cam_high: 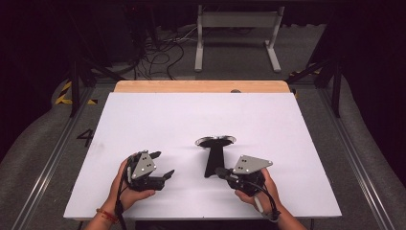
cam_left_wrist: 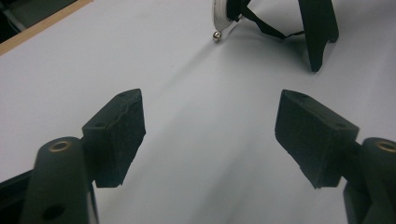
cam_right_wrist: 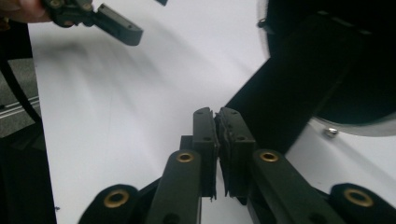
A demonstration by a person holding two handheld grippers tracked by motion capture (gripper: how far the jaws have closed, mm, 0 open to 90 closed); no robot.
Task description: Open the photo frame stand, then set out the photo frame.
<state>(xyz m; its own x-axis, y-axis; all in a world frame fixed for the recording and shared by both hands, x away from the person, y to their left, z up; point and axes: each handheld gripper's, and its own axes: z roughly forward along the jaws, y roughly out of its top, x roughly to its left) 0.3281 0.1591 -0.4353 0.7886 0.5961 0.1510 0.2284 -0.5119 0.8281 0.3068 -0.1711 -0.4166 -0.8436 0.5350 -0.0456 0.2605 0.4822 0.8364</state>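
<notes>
The left claw [cam_high: 162, 167] lay low over the white tabletop [cam_high: 143, 120], well to the left of the pan [cam_high: 214, 152], held in the person's left hand [cam_high: 127, 189]. Its jaws stood wide and released, with bare tabletop between them; in the left gripper view the pads [cam_left_wrist: 120, 135] framed an open stretch of white, and the pan's rim [cam_left_wrist: 224, 16] and black handle [cam_left_wrist: 317, 32] sat beyond, up and to the right. Nothing stood between that claw and the pan.

The pan rested upside down near the middle of the tabletop, its round rim away from the person and its dark handle pointing back toward them.

The right claw [cam_high: 221, 171] sat just right of the handle's near end, touching or almost touching it. Its jaws were clenched together with nothing between them; the right gripper view showed the two pads [cam_right_wrist: 205, 140] pressed flat, the handle [cam_right_wrist: 289, 102] lying just past and right of them.

A wooden edge [cam_high: 201, 86] ran behind the pan, a white stand [cam_high: 237, 36] farther back.
</notes>
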